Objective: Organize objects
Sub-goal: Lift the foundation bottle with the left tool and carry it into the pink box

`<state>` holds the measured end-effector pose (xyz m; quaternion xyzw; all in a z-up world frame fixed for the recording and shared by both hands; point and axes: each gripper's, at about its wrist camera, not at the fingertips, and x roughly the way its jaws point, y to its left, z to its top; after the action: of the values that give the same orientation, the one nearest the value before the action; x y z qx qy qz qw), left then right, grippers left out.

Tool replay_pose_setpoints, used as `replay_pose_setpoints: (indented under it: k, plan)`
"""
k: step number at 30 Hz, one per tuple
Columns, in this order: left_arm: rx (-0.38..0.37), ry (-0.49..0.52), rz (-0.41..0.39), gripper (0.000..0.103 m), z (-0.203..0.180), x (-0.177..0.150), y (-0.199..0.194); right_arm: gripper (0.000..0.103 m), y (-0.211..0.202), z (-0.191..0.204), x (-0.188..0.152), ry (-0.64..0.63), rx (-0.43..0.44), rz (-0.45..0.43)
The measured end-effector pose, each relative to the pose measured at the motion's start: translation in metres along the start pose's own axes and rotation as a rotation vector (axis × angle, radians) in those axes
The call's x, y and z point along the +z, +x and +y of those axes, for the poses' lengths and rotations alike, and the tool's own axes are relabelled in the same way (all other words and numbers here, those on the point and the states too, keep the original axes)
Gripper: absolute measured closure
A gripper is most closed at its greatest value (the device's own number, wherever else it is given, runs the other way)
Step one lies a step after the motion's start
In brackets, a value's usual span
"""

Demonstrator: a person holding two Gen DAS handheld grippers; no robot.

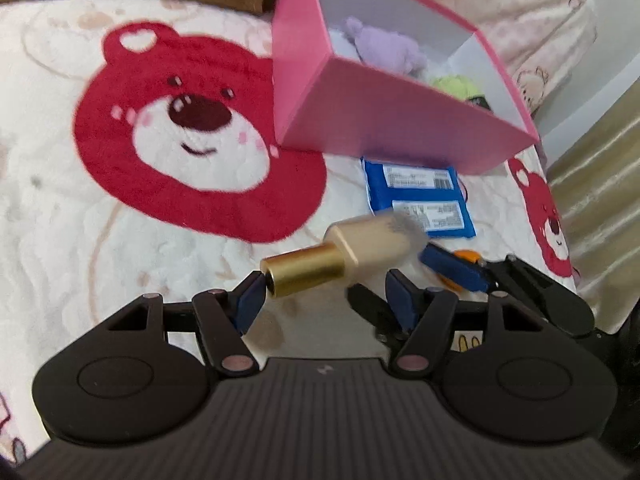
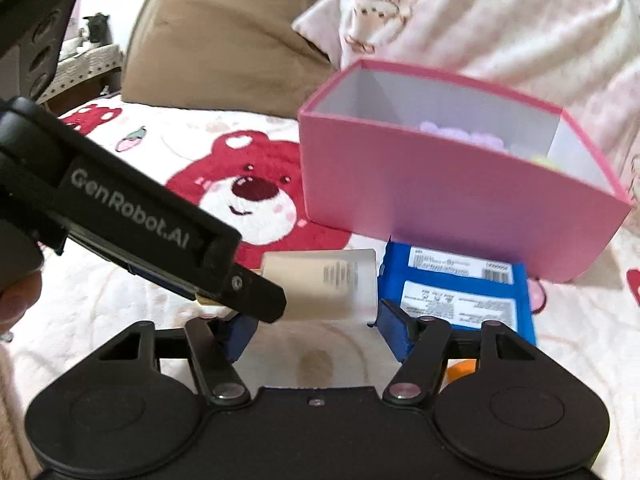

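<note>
A small bottle (image 1: 360, 248) with a gold cap and a beige body hangs crosswise just above the bear blanket. My left gripper (image 1: 326, 284) is shut on it, one pad pressed against the cap's end. In the right wrist view the bottle (image 2: 320, 284) fills the gap of my right gripper (image 2: 316, 320), whose right pad sits on the bottle's base. The left gripper's black finger (image 2: 260, 300) crosses in front of the cap and hides it. A blue finger (image 1: 452, 268) of the right gripper meets the base in the left wrist view.
An open pink box (image 1: 380, 120) (image 2: 440, 200) stands just beyond, holding a purple plush (image 1: 384, 44) and a green one (image 1: 456, 84). A blue packet (image 1: 416, 196) (image 2: 460, 292) lies before it, next to an orange item (image 1: 468, 258). Brown pillow (image 2: 224, 48) behind. A hand (image 2: 16, 300) at left.
</note>
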<state>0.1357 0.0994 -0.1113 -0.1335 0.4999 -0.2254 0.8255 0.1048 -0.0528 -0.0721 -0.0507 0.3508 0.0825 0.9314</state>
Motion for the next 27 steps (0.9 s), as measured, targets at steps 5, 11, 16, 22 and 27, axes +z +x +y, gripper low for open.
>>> replay_pose_setpoints:
  k: [5,11,16,22,27]
  plan:
    - [-0.002,-0.038,0.045,0.045,0.005,-0.002,0.006,0.051,0.004,-0.002,-0.005,0.009,0.046,0.031]
    - [0.010,-0.065,0.075,0.046,0.006,0.000,0.026,0.051,0.004,-0.007,-0.023,0.041,0.130,0.036]
    - [0.024,-0.093,0.115,0.044,0.010,-0.003,0.039,0.038,0.002,0.008,-0.029,-0.063,0.049,0.046]
    - [0.081,-0.041,0.054,0.047,0.003,-0.001,0.029,0.034,0.013,-0.008,-0.037,0.052,0.111,0.096]
    - [0.033,-0.079,0.063,0.047,0.008,0.001,0.032,0.027,0.029,0.000,-0.037,0.046,0.132,0.094]
